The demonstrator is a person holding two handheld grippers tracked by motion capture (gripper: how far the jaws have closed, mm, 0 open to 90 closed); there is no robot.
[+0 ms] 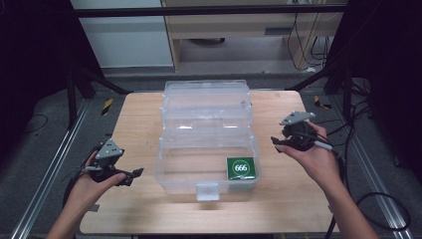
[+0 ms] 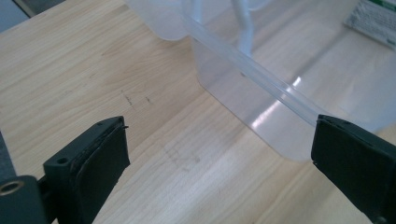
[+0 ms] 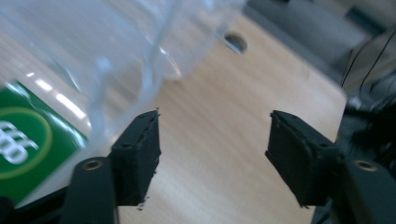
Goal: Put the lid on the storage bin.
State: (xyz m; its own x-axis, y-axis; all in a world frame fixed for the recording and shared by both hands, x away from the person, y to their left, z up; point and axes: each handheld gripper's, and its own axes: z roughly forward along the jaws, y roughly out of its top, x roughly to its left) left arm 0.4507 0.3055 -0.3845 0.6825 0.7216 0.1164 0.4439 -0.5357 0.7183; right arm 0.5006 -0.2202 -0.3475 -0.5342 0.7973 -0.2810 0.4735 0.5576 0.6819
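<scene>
Left gripper (image 1: 130, 177): held in the left hand (image 1: 92, 184) over the left part of the table (image 1: 137, 129), just left of the box; jaws point toward the box wall. In the left gripper view the jaws stand wide apart and released, bare wood between them, nothing gripped.
Clear plastic box (image 1: 206, 144): middle of the table, open, tiered trays stepped back toward the far edge, front latch facing the person. Its near corner (image 2: 261, 116) shows ahead of the left jaws, apart from them.
Green packet (image 1: 241, 168): lies flat inside the box's lower compartment, at its right front corner, white ring and "666" on top.
Right gripper (image 1: 276, 143): held in the right hand (image 1: 313, 157), just right of the box, clear of it. Jaws partly apart, nothing between them; bare table behind.
</scene>
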